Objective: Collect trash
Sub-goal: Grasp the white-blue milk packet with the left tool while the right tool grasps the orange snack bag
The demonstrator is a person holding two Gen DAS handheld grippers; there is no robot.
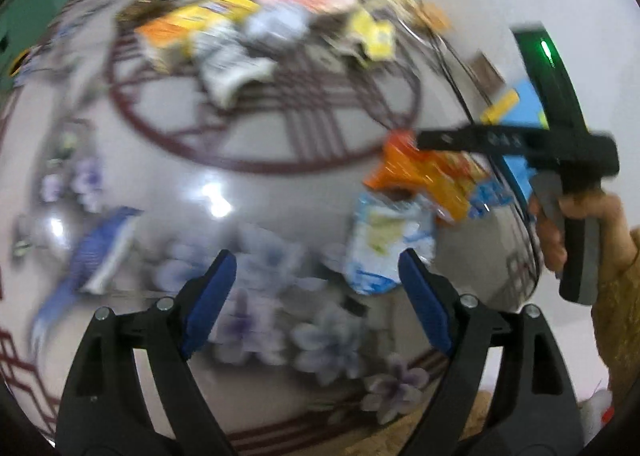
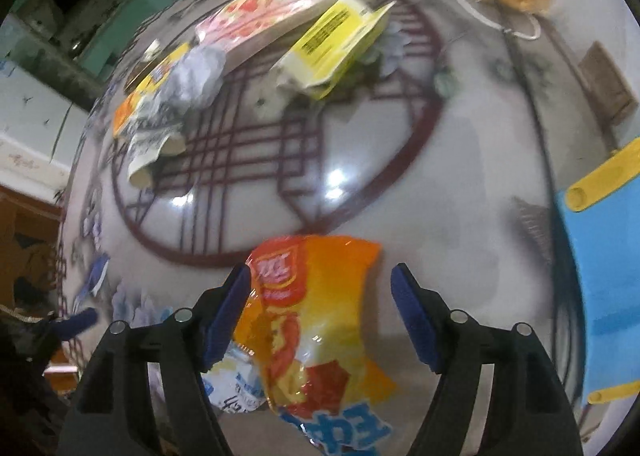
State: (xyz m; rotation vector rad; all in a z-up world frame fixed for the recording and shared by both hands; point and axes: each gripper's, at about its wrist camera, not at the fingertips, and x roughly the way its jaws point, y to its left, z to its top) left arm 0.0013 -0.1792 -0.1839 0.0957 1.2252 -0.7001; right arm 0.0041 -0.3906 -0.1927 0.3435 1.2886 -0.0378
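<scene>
An orange snack bag [image 2: 320,320] lies on the round patterned table [image 2: 400,160], between the fingers of my open right gripper [image 2: 320,296]. The bag also shows in the left wrist view [image 1: 424,176], under the right gripper's black body [image 1: 516,144]. A white and blue wrapper [image 1: 388,244] lies beside it, partly under it in the right wrist view [image 2: 236,380]. My left gripper [image 1: 316,280] is open and empty above the table, just left of the white wrapper. More trash sits at the far side: a yellow box [image 2: 336,40], a pink carton [image 2: 268,12], crumpled paper [image 2: 200,72].
A blue stool with yellow legs [image 2: 600,256] stands right of the table. An orange box and a torn wrapper [image 2: 148,128] lie at the far left. A small blue and white packet [image 1: 104,248] lies near the left edge. A brown floor tile patch [image 2: 608,84] shows beyond the table.
</scene>
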